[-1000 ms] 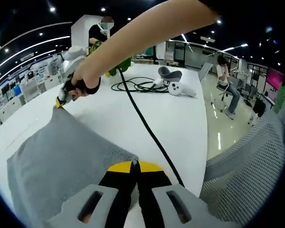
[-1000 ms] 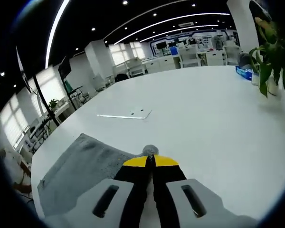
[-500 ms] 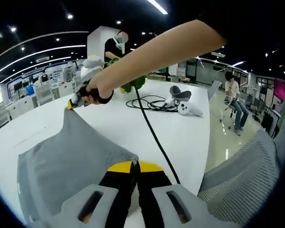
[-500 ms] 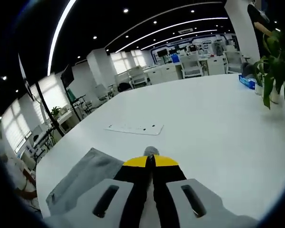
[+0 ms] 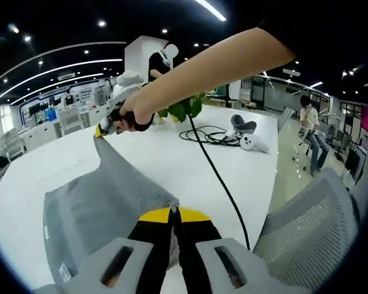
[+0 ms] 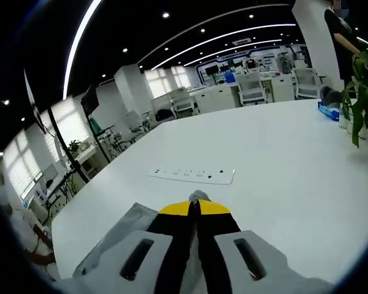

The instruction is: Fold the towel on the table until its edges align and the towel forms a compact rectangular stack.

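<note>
Towel [image 5: 104, 196] hangs lifted off the table [image 5: 190, 165], one corner clenched in the left gripper [image 5: 173, 214] and the neighbouring corner in the right gripper [image 5: 103, 130], so the edge between them runs taut. Right gripper view confirms its jaws closed on grey cloth [image 6: 119, 236]. Holding both corners probably lets that edge be carried over to meet the opposite one.

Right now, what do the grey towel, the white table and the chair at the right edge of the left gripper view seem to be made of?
Grey towel: soft woven cloth, matte, likely terry; it drapes and creases between the closed grippers. White table: hard, smooth top with a dull sheen, perhaps laminate. Grey chair back: see-through mesh, fine holes showing.
</note>
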The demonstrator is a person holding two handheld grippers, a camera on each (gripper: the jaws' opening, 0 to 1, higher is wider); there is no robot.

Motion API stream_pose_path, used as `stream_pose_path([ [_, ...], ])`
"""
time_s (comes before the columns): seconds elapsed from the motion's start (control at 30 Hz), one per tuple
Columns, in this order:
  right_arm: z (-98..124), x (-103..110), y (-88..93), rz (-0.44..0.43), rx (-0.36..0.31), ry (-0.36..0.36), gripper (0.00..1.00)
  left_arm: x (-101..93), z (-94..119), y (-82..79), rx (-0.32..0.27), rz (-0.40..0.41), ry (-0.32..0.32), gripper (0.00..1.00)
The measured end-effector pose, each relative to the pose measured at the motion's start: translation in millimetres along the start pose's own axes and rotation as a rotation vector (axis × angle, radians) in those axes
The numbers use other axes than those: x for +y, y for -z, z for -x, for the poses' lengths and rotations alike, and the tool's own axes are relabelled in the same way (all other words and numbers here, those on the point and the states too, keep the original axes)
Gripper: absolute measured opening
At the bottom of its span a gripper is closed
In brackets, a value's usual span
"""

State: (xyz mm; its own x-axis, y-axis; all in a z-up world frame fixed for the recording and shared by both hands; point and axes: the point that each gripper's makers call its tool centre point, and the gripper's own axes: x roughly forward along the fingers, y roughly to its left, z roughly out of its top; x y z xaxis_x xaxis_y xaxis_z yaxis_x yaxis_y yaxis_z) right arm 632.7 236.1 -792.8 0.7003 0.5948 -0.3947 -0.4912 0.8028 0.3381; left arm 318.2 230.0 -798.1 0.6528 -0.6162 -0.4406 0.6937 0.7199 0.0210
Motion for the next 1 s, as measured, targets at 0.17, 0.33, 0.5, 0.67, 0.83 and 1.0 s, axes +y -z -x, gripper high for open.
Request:
stream_pose_path([
  [0.17, -7, 27, -8.0, 0.028, -0.003, -0.021, 0.00, 14.6, 18, 7.4, 0.004, 0.017, -0.012, 0.02],
  [0.33, -16, 48, -6.6, 0.049, 0.004, -0.028, 0.00, 26.4, 35, 9.2, -0.008, 0.071, 0.008, 0.03],
  [0.5, -24, 66, -8.0, 0.051, 0.004, -0.029, 0.00, 41.0, 50, 13.9, -0.018, 0.095, 0.010, 0.03],
  [0.67, -36, 71, -13.4, 0.051, -0.003, -0.026, 0.00, 55.6, 63, 17.1, -0.023, 0.101, 0.006, 0.03],
  [0.83, -42, 79, -15.7, 0.040, -0.008, -0.021, 0.00, 66.7, 74, 20.9, -0.023, 0.114, -0.006, 0.03],
  [1.0, -53, 97, -16.6, 0.041, -0.012, -0.030, 0.00, 76.6, 84, 26.9, -0.023, 0.140, -0.020, 0.03],
])
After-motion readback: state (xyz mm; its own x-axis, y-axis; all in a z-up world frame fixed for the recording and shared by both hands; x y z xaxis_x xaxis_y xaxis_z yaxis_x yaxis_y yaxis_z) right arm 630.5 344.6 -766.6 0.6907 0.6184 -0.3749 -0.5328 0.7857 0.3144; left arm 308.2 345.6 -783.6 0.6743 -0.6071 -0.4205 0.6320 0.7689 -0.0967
